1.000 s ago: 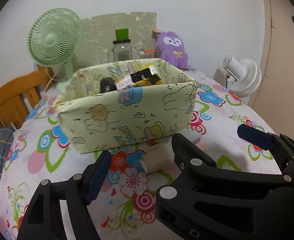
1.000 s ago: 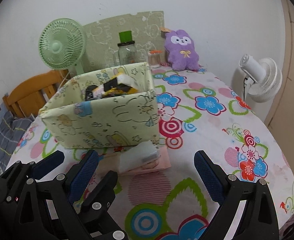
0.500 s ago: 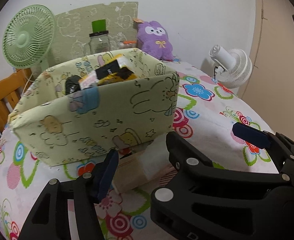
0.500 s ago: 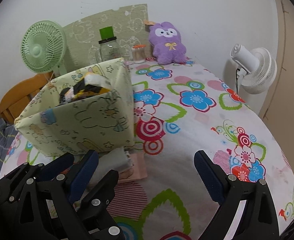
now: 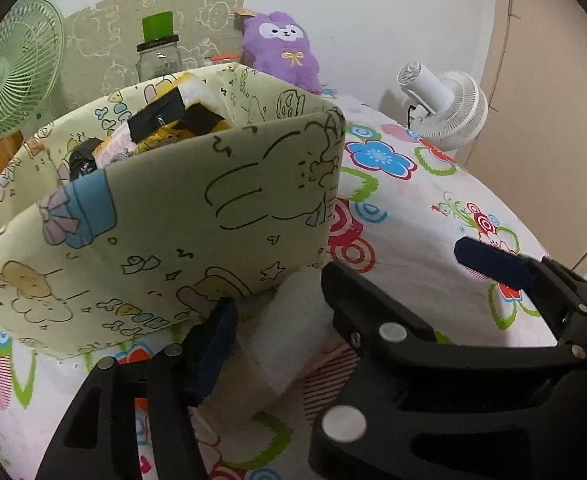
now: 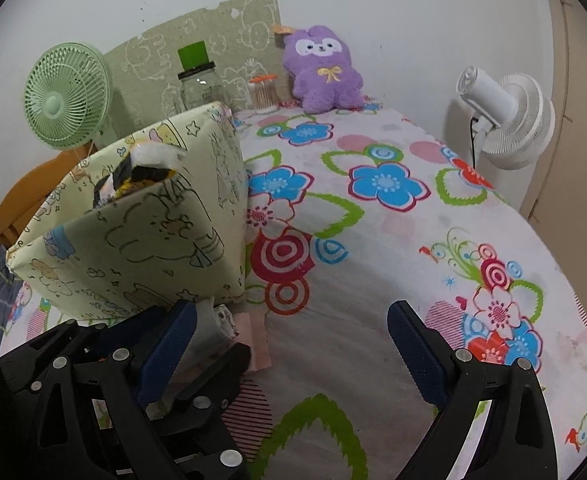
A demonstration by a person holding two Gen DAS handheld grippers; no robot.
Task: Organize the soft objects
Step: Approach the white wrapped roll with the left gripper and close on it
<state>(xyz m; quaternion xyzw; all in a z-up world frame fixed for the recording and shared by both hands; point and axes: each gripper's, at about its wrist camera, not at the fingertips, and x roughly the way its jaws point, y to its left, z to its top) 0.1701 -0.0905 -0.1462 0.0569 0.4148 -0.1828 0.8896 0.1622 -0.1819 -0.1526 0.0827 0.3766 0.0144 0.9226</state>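
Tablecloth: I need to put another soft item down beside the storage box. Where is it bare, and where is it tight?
Bare: the flowered tablecloth between the fabric box and white fan. Tight: at the box's near corner, where the rolled white item lies and both grippers crowd.

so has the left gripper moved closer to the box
Yes. In the left wrist view the box now looms much larger, and the left gripper, jaws closing a little, now straddles the white roll at its base.

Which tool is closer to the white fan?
Right. The right tool hangs open over the flowery cloth toward the white fan; the left tool sits farther away by the box, jaws just opening slightly, white roll between them.
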